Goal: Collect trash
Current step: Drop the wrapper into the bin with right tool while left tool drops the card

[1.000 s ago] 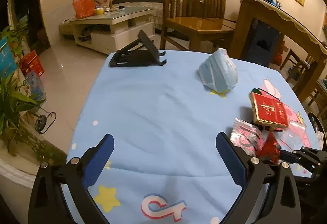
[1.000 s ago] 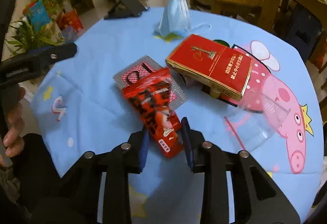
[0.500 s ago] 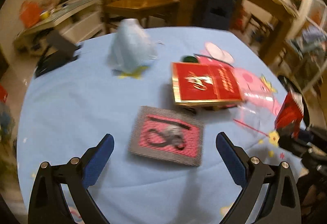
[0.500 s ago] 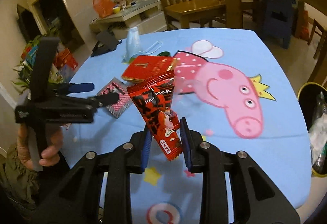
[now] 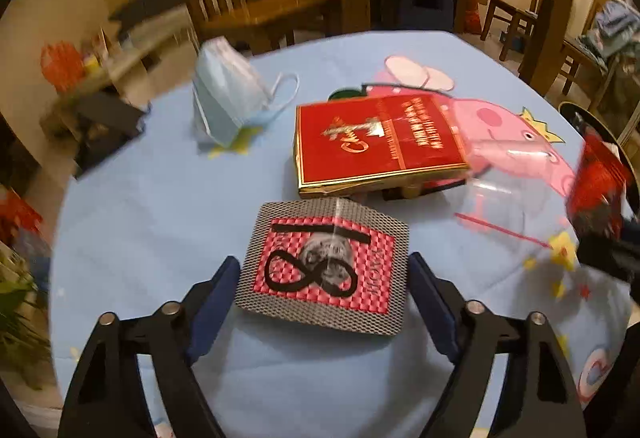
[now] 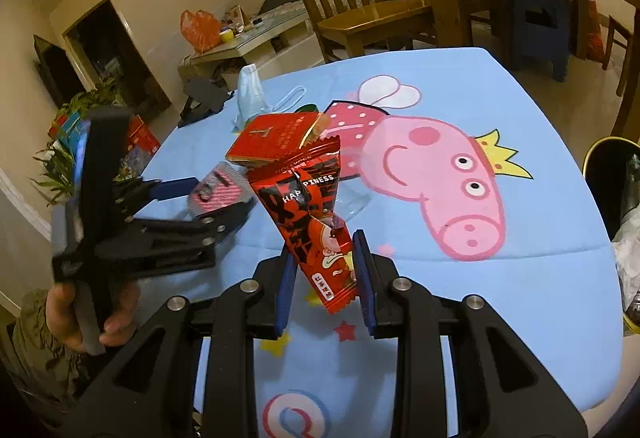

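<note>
1. Blue cartoon cloth covers our desk (image 5: 160, 198).
2. Our left gripper (image 5: 320, 288), jaws just closing, straddles the pink-and-grey packet (image 5: 324, 266) lying flat, not yet pinched.
3. Our right gripper (image 6: 323, 270) clamps the red snack wrapper (image 6: 308, 206), raised above the desk.

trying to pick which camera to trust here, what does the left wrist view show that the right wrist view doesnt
Only the left wrist view: the left gripper from behind, its jaws just closing around the pink and grey packet, pads not clearly pressing it, and the clear plastic wrap.

Only the right wrist view: the hand holding the left gripper, and the right gripper shut on the red snack wrapper.

Both: the red box, face mask and blue tablecloth.
</note>
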{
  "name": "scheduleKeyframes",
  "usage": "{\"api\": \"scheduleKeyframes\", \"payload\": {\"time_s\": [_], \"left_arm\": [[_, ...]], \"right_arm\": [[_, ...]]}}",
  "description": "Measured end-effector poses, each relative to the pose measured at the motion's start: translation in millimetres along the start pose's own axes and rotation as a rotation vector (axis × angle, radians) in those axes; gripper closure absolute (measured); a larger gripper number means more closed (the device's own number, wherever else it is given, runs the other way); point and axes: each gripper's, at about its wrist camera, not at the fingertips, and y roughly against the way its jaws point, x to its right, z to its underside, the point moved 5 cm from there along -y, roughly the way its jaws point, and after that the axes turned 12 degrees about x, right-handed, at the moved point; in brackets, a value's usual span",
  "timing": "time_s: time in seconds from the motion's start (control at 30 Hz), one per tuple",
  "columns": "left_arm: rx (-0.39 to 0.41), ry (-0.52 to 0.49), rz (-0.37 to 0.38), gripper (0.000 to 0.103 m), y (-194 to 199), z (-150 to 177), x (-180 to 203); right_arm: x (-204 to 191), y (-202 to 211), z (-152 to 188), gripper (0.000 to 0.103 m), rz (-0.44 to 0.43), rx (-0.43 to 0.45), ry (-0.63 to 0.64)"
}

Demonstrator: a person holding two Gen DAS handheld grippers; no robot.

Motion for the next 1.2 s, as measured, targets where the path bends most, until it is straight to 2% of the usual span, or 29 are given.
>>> {"api": "scheduleKeyframes", "payload": {"time_s": [0.1,0.17,0.27,0.3,0.33,0.4,0.5,0.6,0.77,0.9,1.03,1.2], "left_arm": [[0.056,-0.053,-0.032,0.042,18,1,8],[0.082,-0.082,-0.047,0.047,30,6,15],[0.097,-0.087,-0.055,0.057,36,11,19],[0.097,-0.081,-0.046,0.066,38,11,20],[0.088,-0.061,-0.026,0.069,40,10,19],[0.074,0.025,0.032,0.071,45,7,13],[0.095,0.143,0.081,0.071,54,-4,-4],[0.127,0.198,0.129,0.071,67,-15,-13],[0.143,0.192,0.163,0.070,76,-28,0],[0.138,0.149,0.185,0.070,75,-40,25],[0.157,0.100,0.227,0.070,77,-60,60],[0.192,0.025,0.299,0.068,80,-89,116]], "right_arm": [[2,2,0,0.075,0.002,0.008,-0.010],[4,4,0,0.075,0.001,0.016,-0.019],[5,8,-1,0.075,0.003,0.030,-0.029],[6,11,-2,0.075,0.002,0.036,-0.033],[6,13,-3,0.075,0.002,0.043,-0.036],[7,17,-3,0.075,0.003,0.052,-0.039],[11,25,-3,0.075,0.005,0.066,-0.047],[16,33,-6,0.075,0.005,0.083,-0.062],[31,48,-11,0.075,0.029,0.100,-0.099],[61,71,-26,0.075,0.096,0.141,-0.131],[104,109,-48,0.075,0.185,0.222,-0.174],[169,167,-65,0.075,0.357,0.353,-0.265]]}}
